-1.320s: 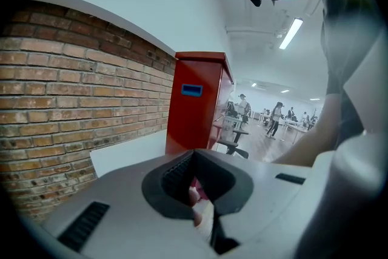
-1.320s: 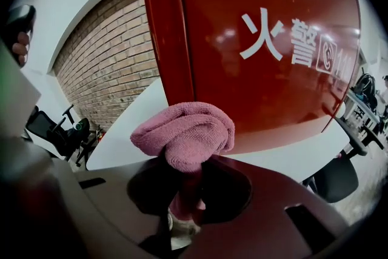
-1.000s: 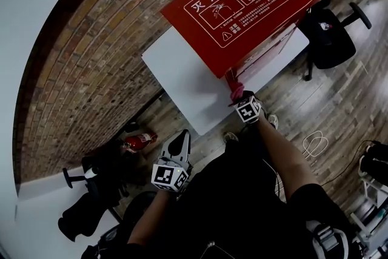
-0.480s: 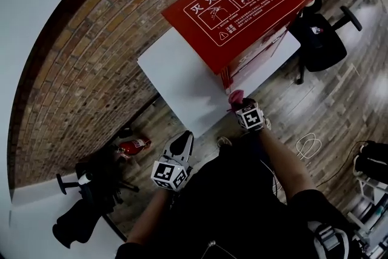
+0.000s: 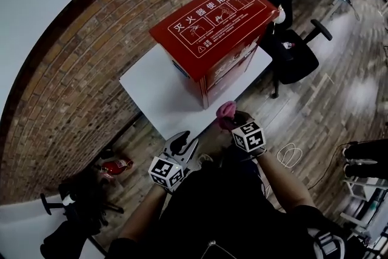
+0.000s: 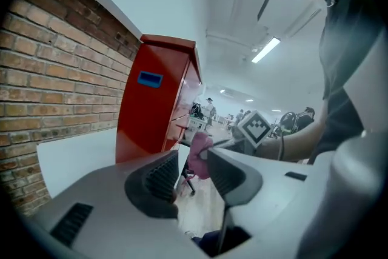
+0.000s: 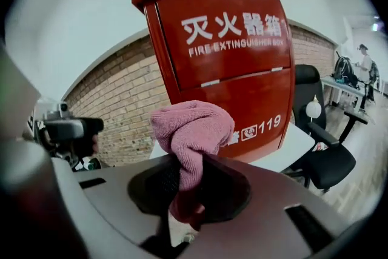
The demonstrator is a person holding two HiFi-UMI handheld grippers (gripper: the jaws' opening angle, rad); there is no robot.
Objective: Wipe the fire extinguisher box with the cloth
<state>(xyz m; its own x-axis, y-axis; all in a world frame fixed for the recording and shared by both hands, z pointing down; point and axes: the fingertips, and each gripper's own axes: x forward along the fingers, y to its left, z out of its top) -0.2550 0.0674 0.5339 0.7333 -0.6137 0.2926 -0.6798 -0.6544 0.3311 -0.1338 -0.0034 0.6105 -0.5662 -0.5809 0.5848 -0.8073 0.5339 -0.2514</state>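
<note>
The left gripper (image 5: 182, 144) is held low before the body, pointed forward and slightly down. Its jaws have just been opening and are set apart, with nothing gripped between them. The right gripper (image 5: 229, 122) is held further forward and tilted down, its jaws clamped on a cloth (image 5: 227, 109). The right forearm (image 5: 277, 176) is stretched forward, and the left forearm (image 5: 144, 218) is kept closer in.

Box front (image 7: 233, 33): "灭火器箱", "FIRE EXTINGUISHER BOX".
Box door (image 7: 254, 112): "119", beside a telephone sign.
Box top (image 5: 212, 18): "灭火器使用方法", above small unreadable print.
</note>
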